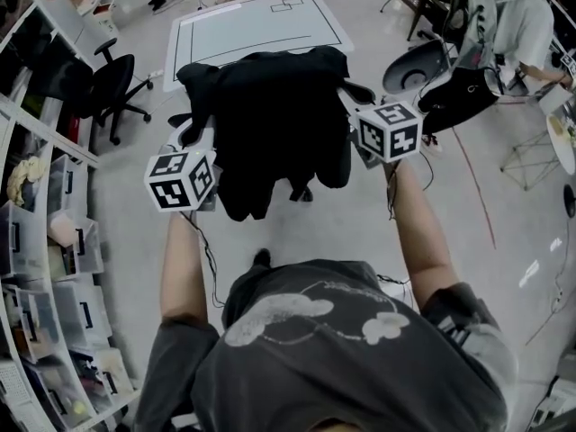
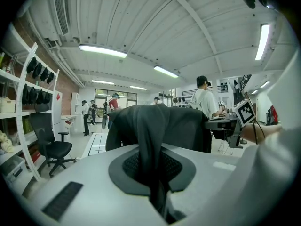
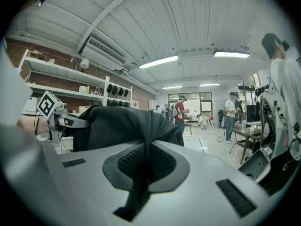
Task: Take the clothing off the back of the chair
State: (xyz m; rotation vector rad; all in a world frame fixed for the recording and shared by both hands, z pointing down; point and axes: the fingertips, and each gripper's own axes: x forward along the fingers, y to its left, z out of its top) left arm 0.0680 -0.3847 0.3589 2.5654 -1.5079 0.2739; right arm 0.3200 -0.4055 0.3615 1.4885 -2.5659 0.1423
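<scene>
Both my left gripper (image 1: 198, 147) and right gripper (image 1: 363, 117) are clenched on folds of the black garment (image 1: 270, 115) hanging between them.

The garment (image 1: 270, 124) hangs over the floor (image 1: 297, 232) between the two grippers. The left gripper (image 1: 202, 142) is at its left edge and the right gripper (image 1: 353, 106) at its right edge, each with a fold clamped between its jaws. Behind the garment a mat (image 1: 261, 25) lies on the floor. Left of the mat stands an office chair (image 1: 112, 93), beside the shelves (image 1: 36, 241) along the left wall. A person (image 1: 522, 16) sits at the far right.
</scene>
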